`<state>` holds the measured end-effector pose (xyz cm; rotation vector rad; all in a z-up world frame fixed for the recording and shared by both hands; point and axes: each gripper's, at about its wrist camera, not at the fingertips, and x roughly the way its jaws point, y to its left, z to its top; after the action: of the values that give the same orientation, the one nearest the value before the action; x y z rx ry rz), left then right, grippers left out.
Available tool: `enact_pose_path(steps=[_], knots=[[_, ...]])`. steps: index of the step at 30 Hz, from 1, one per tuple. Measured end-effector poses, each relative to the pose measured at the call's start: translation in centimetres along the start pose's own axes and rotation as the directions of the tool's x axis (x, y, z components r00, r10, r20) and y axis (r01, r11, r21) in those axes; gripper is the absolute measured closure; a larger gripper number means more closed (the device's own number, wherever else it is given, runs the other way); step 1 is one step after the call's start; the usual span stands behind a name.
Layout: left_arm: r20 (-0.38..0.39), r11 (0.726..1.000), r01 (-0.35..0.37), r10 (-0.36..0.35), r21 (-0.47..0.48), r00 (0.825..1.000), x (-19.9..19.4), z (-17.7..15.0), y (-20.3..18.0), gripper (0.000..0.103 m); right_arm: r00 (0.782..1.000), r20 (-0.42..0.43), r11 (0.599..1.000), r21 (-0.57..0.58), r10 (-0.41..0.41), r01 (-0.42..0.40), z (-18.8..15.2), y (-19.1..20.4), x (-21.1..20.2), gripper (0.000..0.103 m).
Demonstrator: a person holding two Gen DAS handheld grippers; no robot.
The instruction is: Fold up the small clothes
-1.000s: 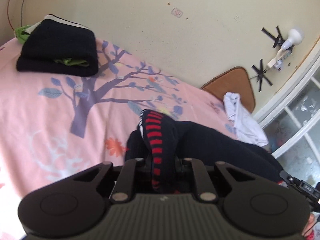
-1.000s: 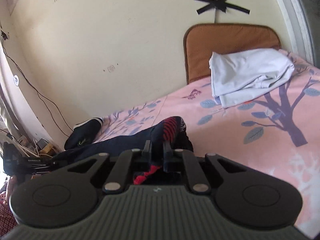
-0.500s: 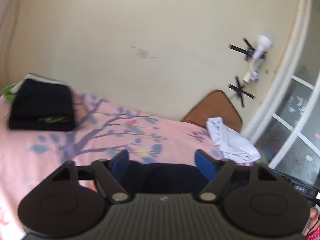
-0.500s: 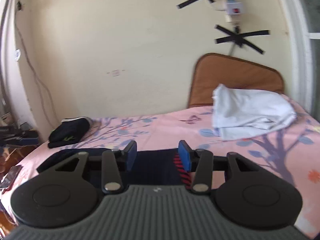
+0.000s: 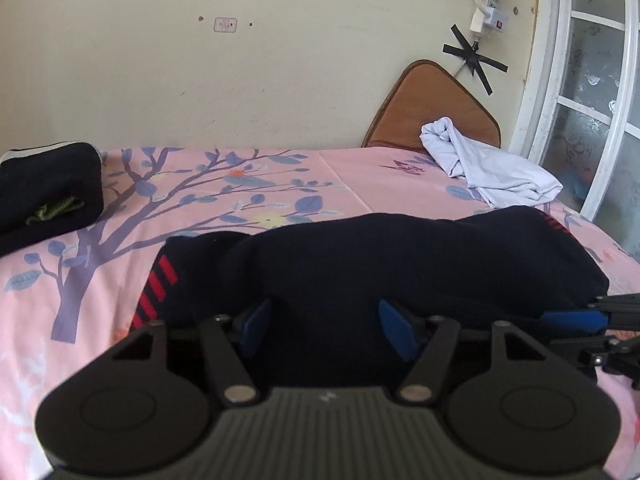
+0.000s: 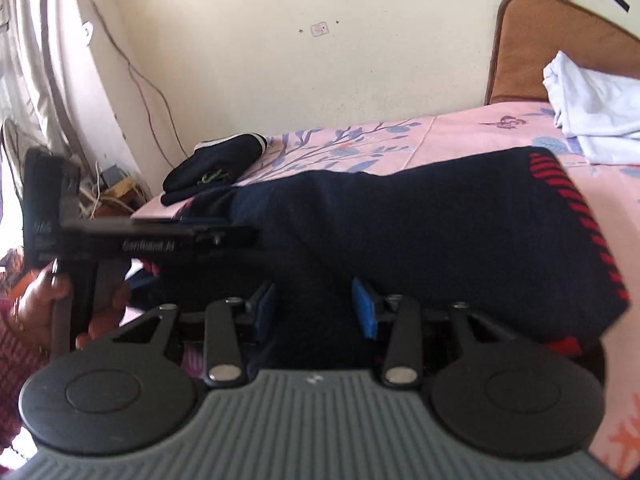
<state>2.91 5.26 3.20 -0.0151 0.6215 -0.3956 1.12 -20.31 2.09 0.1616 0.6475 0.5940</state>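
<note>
Left wrist view: dark navy garment (image 5: 400, 264) with red stripes lies flat across the pink floral bedsheet (image 5: 248, 184), directly ahead of and under the left gripper (image 5: 326, 322). Jaws have just been closing a little from wider, but the blue pads (image 5: 394, 330) stand apart with only cloth surface below them, not pinched — released. Gripper points down at a slant toward the garment's near edge. Right gripper's blue fingertip pokes in at the right edge, just beside the garment's right end. Folded black clothes (image 5: 44, 192) sit far left, white cloth (image 5: 492, 168) near the brown cushion (image 5: 432, 112).

Right wrist view: same garment (image 6: 420, 232) stretches in front of the right gripper (image 6: 314, 312), red-striped end to the right. Jaws have just been closing slightly; pads apart, nothing clamped — released. Gripper tilted down at the near edge. Left hand (image 6: 60, 300) grips the other tool's handle at left, its fingers reaching to the garment's left end.
</note>
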Motion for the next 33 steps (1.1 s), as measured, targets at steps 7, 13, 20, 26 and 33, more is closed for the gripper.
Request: enact_pose_path(steps=[7, 13, 20, 26, 33], knots=[[0.068, 0.993, 0.023, -0.015, -0.115, 0.998, -6.5, 1.1, 4.0, 0.021, 0.978, 0.2, 0.986, 0.162, -0.066, 0.033, 1.4, -4.1, -9.1, 0.033], [0.069, 0.928, 0.041, -0.016, -0.37, 0.997, -7.4, 1.8, 9.1, 0.025, 0.97, 0.197, 0.87, 0.493, -0.142, 0.028, 0.6, -10.8, -9.0, 0.019], [0.109, 0.852, 0.39, -0.376, -0.348, 0.92, -2.8, 4.3, 2.7, 0.086, 0.995, 0.077, 0.803, 0.596, -0.066, 0.007, -0.5, -10.6, -4.9, 0.031], [-0.12, 0.884, 0.33, -0.386, -0.332, 0.915, 5.2, 2.7, -1.8, 0.101, 0.995, 0.061, 0.757, 0.653, -0.078, 0.019, -1.4, -10.0, -4.4, 0.04], [-0.1, 0.906, 0.313, -0.353, -0.286, 0.93, 5.3, 0.7, -1.8, 0.098, 0.988, 0.139, 0.751, 0.644, 0.067, -0.142, 2.5, -8.1, -4.0, 0.08]])
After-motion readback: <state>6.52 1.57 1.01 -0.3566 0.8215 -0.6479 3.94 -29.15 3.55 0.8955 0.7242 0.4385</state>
